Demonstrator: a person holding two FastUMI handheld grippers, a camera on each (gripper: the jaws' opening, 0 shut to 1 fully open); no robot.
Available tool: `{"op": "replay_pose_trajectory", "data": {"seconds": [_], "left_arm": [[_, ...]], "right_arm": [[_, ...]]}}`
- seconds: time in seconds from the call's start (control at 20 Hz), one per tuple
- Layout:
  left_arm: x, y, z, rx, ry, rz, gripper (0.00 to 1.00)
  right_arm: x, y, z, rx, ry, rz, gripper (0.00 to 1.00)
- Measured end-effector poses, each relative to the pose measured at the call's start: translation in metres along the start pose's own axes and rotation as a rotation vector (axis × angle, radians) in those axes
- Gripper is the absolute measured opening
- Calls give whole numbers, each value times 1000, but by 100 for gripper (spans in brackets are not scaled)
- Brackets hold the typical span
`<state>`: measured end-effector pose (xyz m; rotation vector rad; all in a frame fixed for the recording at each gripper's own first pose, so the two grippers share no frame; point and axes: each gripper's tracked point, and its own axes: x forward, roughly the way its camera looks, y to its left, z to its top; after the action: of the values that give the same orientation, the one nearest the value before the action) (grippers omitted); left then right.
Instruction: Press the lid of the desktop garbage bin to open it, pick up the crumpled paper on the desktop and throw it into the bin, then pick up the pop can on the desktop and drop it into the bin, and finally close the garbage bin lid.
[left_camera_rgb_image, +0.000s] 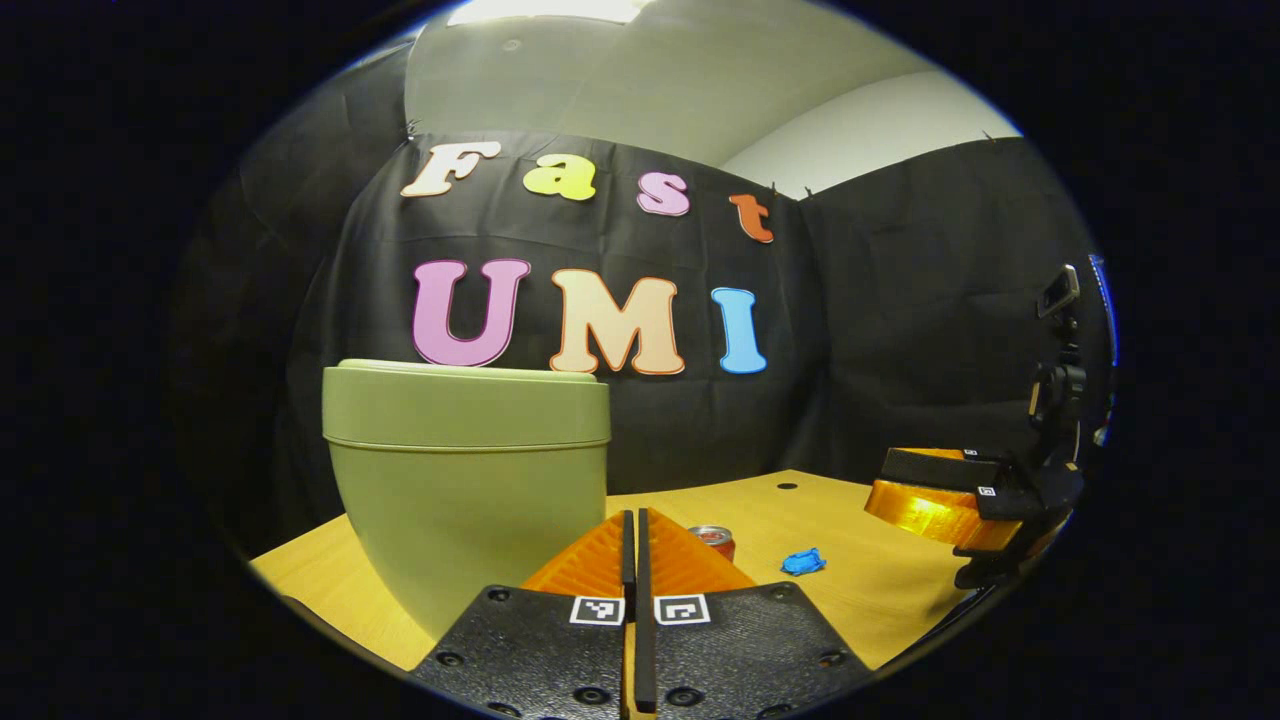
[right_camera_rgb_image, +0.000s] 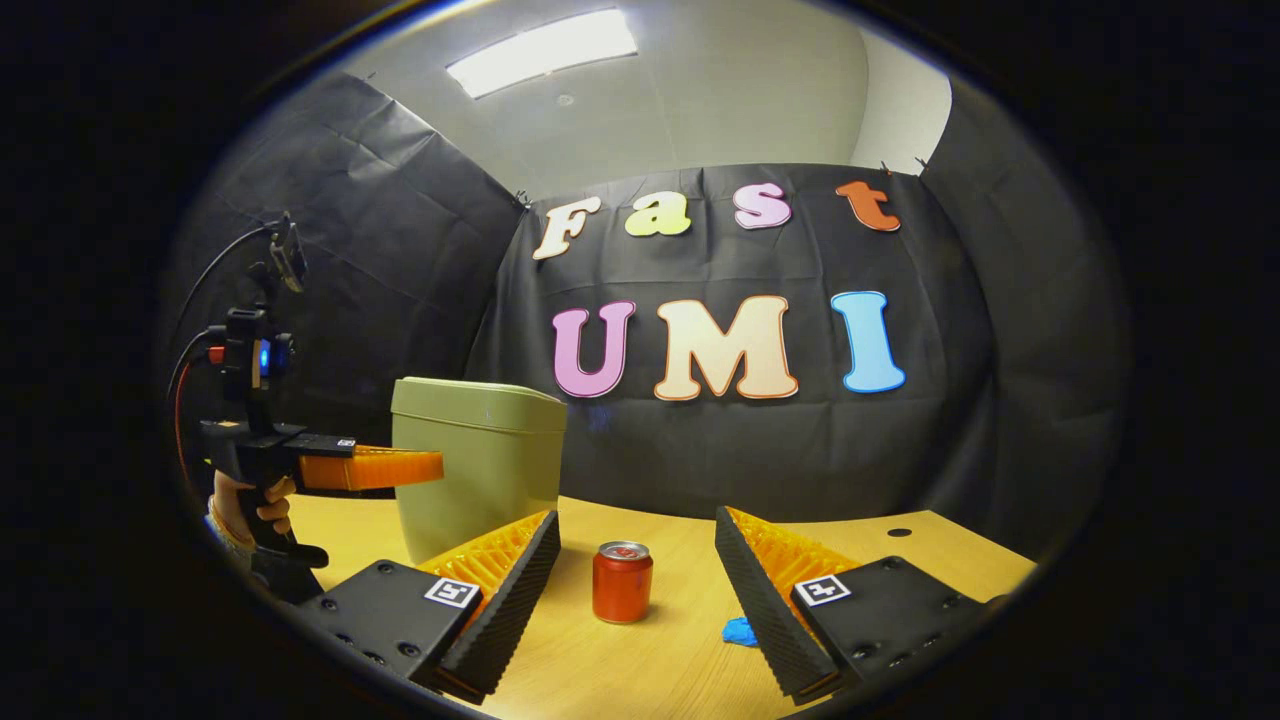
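Observation:
The green garbage bin (left_camera_rgb_image: 465, 470) stands on the wooden table with its lid (left_camera_rgb_image: 465, 400) down. My left gripper (left_camera_rgb_image: 635, 518) is shut with nothing in it, low in front of the bin's right side. Behind its fingers peeks the red pop can (left_camera_rgb_image: 714, 540), and the blue crumpled paper (left_camera_rgb_image: 803, 561) lies to the right. In the right gripper view, my right gripper (right_camera_rgb_image: 636, 520) stands open above the table, the can (right_camera_rgb_image: 622, 582) upright beyond the gap between its fingers. The paper (right_camera_rgb_image: 740, 631) is half hidden by one finger. The bin (right_camera_rgb_image: 480, 470) is at the left.
A hand (right_camera_rgb_image: 250, 510) holds the left gripper (right_camera_rgb_image: 425, 466) beside the bin (right_camera_rgb_image: 480, 470). The right gripper (left_camera_rgb_image: 885, 490) hovers at the table's right side. A small hole (left_camera_rgb_image: 787, 486) marks the tabletop (left_camera_rgb_image: 860, 590) near the back. Black cloth walls close in the table.

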<state>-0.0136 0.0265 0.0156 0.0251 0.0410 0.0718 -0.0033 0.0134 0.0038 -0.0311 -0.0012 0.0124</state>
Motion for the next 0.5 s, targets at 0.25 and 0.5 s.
{"op": "replay_pose_trajectory", "data": {"seconds": [0.25, 0.5], "left_arm": [[-10, 20, 28, -39, -6, 29, 0], [-1, 43, 99, 33, -94, 85, 0]], "right_arm": [[3, 0, -4, 19, 4, -1, 98], [6, 3, -13, 20, 38, 1, 98]]}}
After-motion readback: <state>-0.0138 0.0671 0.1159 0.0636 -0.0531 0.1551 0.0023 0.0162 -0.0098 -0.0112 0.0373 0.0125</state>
